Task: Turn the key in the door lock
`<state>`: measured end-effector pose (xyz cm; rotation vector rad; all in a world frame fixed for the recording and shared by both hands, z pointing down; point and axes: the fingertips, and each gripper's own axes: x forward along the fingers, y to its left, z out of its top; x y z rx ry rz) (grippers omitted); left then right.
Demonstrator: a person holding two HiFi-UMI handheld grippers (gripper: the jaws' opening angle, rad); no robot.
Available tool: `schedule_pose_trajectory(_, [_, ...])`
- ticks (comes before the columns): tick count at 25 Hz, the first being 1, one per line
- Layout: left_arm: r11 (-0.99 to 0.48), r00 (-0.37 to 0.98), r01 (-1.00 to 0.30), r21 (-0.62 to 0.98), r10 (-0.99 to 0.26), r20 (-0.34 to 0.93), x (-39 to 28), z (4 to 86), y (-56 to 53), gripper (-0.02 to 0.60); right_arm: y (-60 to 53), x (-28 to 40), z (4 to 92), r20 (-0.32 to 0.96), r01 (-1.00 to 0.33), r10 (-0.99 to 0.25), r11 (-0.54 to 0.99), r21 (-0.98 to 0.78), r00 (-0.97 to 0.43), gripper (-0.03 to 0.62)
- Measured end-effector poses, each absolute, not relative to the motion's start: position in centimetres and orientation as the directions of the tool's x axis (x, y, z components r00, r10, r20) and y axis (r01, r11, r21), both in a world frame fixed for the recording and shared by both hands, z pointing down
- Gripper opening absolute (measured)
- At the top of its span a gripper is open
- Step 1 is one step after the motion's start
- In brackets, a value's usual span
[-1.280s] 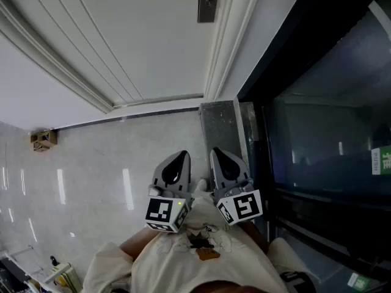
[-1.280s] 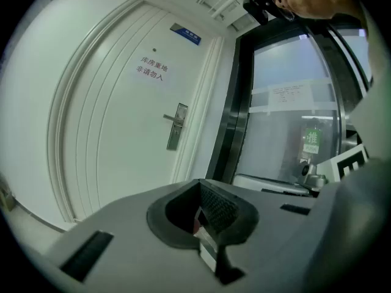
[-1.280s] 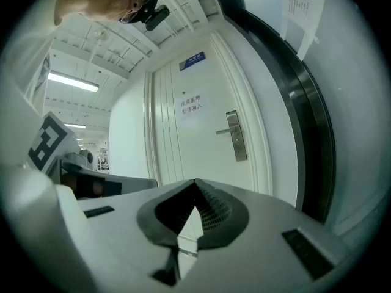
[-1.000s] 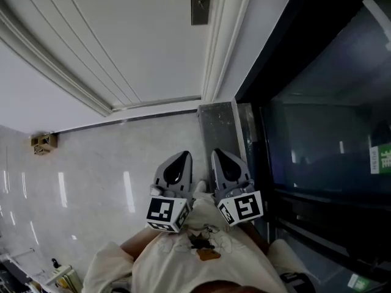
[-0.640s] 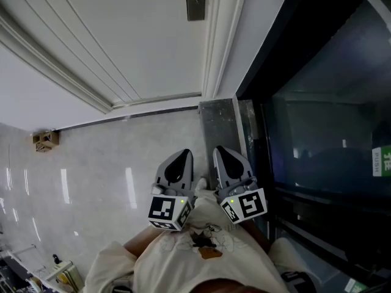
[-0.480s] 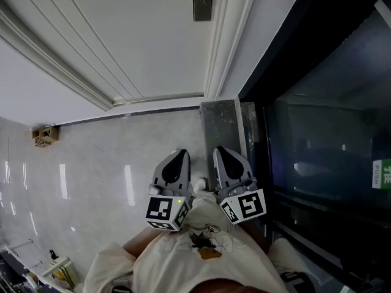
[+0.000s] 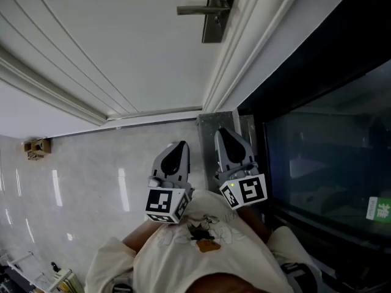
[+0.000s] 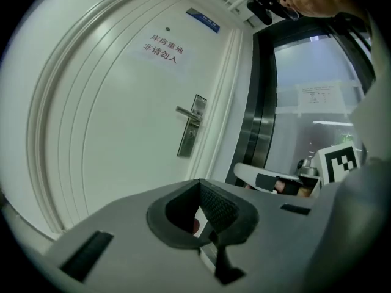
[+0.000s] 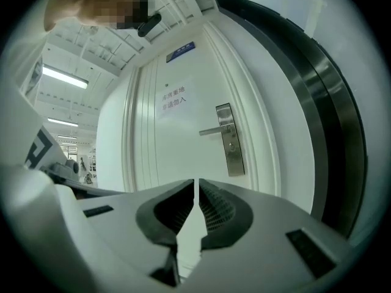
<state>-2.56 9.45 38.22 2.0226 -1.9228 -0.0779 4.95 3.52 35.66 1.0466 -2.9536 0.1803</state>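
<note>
Head view: door lock (image 7: 215,22) well beyond left gripper (image 7: 181,144) and right gripper (image 7: 220,131), jaws closed, empty.

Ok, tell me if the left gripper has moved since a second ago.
Yes. The left gripper has advanced over the floor, closer to the foot of the door.

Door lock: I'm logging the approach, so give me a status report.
Left gripper shut, nothing held. Right gripper shut, nothing held. Door lock ahead, untouched; can't make out a key. Nothing in the way.
</note>
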Motion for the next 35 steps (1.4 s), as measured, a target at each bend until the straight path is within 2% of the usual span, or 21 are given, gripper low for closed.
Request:
schedule_pose_trajectory(5, [-0.097,0.14,-0.96,0.262,-0.978,0.153,-8.4,35.6,2.6,0.006,-5.8,-0.4,32.6,0.011,-0.724,-0.724,0.69,0.021,-0.69,0.082])
schedule_pose_trajectory(9, [-0.123,0.169,-0.955,0.269,-0.973,0.155,-11.5,35.5,-0.8,0.006,-12.2,-2.9,30.7,-0.022,-0.797,-0.809,0.574,0.186,-0.588,0.083])
schedule_pose_trajectory(13, [-0.167,0.218,-0.947,0.276,-0.962,0.165,-11.9,35.4,-3.2,0.006,-17.4,-3.9,29.3,-0.025,-0.824,-0.874,0.447,0.348,-0.485,0.085])
schedule_pose_trajectory(19, [-0.187,0.242,-0.943,0.276,-0.953,0.183,-12.5,35.6,-5.3,0.006,-22.2,-5.4,28.9,0.012,-0.802,-0.894,0.407,0.438,-0.447,0.098])
schedule_pose_trajectory(22, [-0.191,0.248,-0.943,0.274,-0.95,0.191,-12.5,35.8,-5.9,0.006,-23.2,-5.4,29.3,0.035,-0.81,-0.9,0.407,0.421,-0.434,0.067])
schedule_pose_trajectory(23, [-0.194,0.252,-0.942,0.273,-0.948,0.194,-12.5,35.8,-6.0,0.006,-23.4,-5.4,29.4,0.037,-0.816,-0.899,0.412,0.405,-0.436,0.039])
schedule_pose_trajectory(26, [-0.201,0.26,-0.941,0.272,-0.944,0.201,-12.4,35.9,-6.3,0.006,-23.5,-5.4,29.4,0.027,-0.845,-0.887,0.448,0.292,-0.461,0.017])
schedule_pose_trajectory(29, [-0.212,0.271,-0.94,0.268,-0.94,0.207,-12.3,36.1,-6.7,0.006,-23.7,-4.9,29.5,0.001,-0.86,-0.861,0.509,0.035,-0.509,0.015])
schedule_pose_trajectory(31, [-0.221,0.281,-0.939,0.265,-0.935,0.216,-12.1,36.3,-6.9,0.006,-23.9,-4.6,29.6,-0.036,-0.815,-0.836,0.543,-0.203,-0.548,0.015])
schedule_pose_trajectory(35, [-0.238,0.298,-0.936,0.259,-0.927,0.228,-11.4,36.5,-7.1,0.006,-24.2,-3.9,29.9,-0.12,-0.619,-0.808,0.529,-0.58,-0.577,0.017])
